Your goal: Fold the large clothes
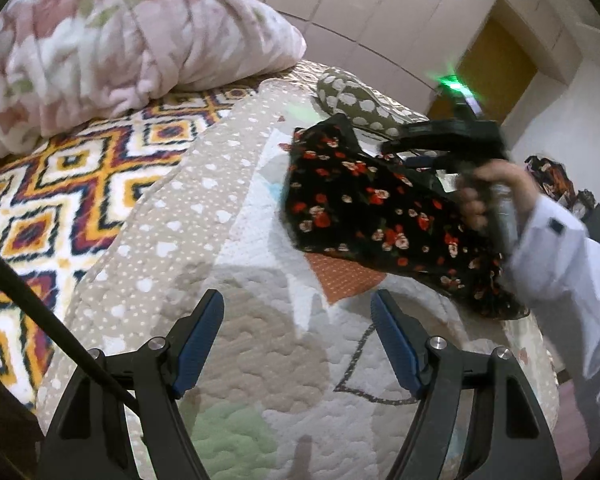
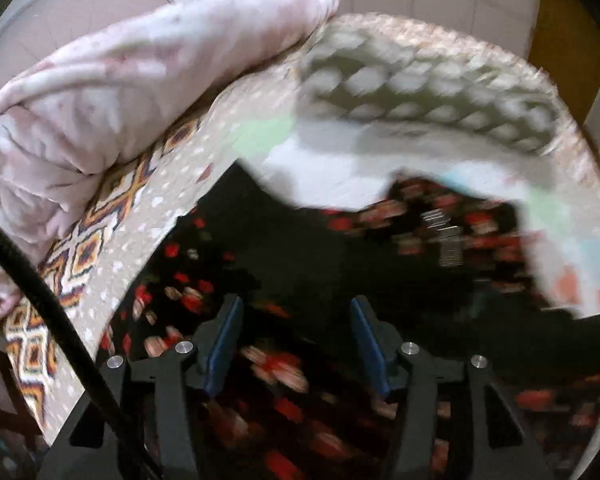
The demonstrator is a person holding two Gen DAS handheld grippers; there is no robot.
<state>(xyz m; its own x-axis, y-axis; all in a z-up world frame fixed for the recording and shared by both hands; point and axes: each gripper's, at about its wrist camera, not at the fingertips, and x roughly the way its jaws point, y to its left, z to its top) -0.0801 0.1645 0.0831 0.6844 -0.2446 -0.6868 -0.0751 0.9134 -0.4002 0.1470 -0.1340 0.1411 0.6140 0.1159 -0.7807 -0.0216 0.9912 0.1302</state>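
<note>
Left tongs point(image 1: 298, 334) gape over the quilt point(image 1: 260, 360) — right tongs point(image 2: 296, 340), also apart, hover above the black floral garment point(image 1: 376, 208).

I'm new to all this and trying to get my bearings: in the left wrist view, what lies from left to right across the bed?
Patterned diamond blanket → beige quilt border with white hearts → black floral garment → the person's right hand on the right gripper.

Floral garments: one, black with red flowers point(image 1: 364, 208)
Claws: two, left claw point(image 1: 298, 344) and right claw point(image 2: 296, 344)
Pink floral pillows: one point(image 1: 112, 40)
Spotted olive cushions: one point(image 1: 356, 100)
Quilted covers: one point(image 1: 260, 360)
Diamond-pattern blankets: one point(image 1: 60, 184)
</note>
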